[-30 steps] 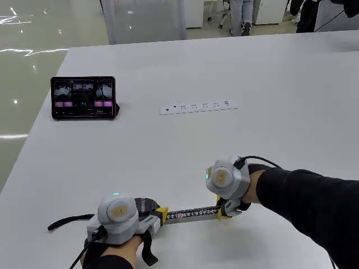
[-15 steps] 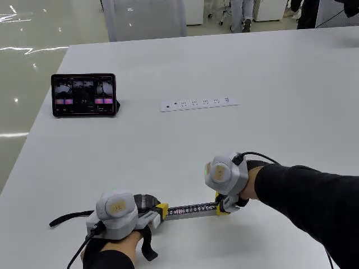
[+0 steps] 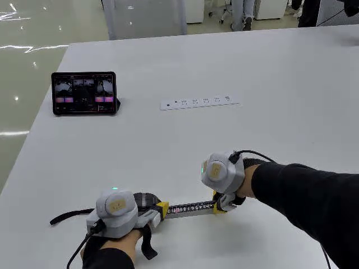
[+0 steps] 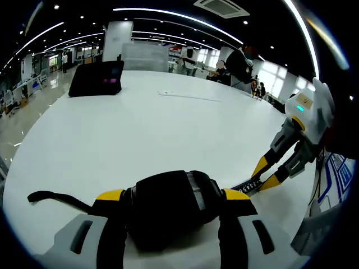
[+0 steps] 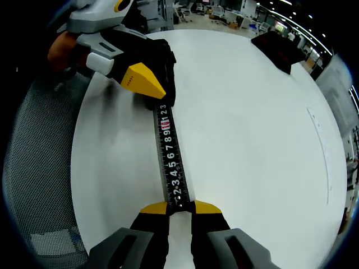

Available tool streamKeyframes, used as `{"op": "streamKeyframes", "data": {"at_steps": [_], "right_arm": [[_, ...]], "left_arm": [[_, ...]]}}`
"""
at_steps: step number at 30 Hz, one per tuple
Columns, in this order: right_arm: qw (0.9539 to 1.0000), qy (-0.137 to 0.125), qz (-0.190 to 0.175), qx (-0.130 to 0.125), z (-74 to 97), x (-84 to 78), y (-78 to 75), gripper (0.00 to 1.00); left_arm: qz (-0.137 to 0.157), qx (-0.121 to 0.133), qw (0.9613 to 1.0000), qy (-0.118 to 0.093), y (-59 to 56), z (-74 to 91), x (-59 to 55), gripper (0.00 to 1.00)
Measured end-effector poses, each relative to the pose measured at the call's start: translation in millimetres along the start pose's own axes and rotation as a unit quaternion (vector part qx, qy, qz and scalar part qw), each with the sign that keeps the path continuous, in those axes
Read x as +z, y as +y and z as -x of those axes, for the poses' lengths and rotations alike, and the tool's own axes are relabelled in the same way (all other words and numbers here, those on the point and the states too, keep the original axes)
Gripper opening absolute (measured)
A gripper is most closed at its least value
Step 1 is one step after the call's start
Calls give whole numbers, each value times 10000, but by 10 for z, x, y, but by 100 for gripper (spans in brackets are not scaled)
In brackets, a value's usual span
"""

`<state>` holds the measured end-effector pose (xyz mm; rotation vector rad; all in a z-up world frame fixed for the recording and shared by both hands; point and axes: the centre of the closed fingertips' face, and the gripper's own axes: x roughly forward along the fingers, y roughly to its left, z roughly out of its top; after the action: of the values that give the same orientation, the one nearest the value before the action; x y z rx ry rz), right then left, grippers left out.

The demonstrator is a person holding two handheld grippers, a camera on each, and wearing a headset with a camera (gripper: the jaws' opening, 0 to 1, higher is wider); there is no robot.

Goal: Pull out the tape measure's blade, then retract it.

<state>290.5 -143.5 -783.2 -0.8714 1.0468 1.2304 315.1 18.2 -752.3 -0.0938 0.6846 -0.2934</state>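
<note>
The black tape measure case sits between the yellow-tipped jaws of my left gripper, which is shut on it near the table's front edge. Its blade lies flat on the white table, about a dozen centimetres out, running from the case to my right gripper. The right gripper is shut on the blade's end. In the head view the blade stretches between the two grippers. The case's black strap trails to the left.
A tablet stands propped at the back left of the white table. A white power strip lies flat in the middle. The table's left edge is close to the left gripper, with shiny floor beyond.
The right gripper has moved left toward the case, and the length of blade showing has shortened. The left gripper holds its place with the case.
</note>
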Motion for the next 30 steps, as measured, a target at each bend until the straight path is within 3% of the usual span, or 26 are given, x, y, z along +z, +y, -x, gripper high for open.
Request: {"op": "streamKeyframes", "data": {"at_steps": [16, 20, 26, 28, 30], "right_arm": [[9999, -107, 14, 30, -27, 103, 18, 10], [9997, -169, -172, 27, -39, 143, 15, 10], [9997, -234, -75, 19, -56, 185, 23, 10], [9996, -256, 107, 21, -60, 210, 35, 10], [9996, -282, -69, 31, -61, 224, 34, 10]], "left_arm": [[37, -7, 10000, -17, 1, 8, 1, 63], [58, -37, 10000, -29, 2, 12, 3, 63], [62, -35, 10000, -13, 5, 0, 9, 63], [67, -44, 10000, -3, 5, 1, 6, 63], [65, -50, 10000, 10, 5, 2, 3, 63]]}}
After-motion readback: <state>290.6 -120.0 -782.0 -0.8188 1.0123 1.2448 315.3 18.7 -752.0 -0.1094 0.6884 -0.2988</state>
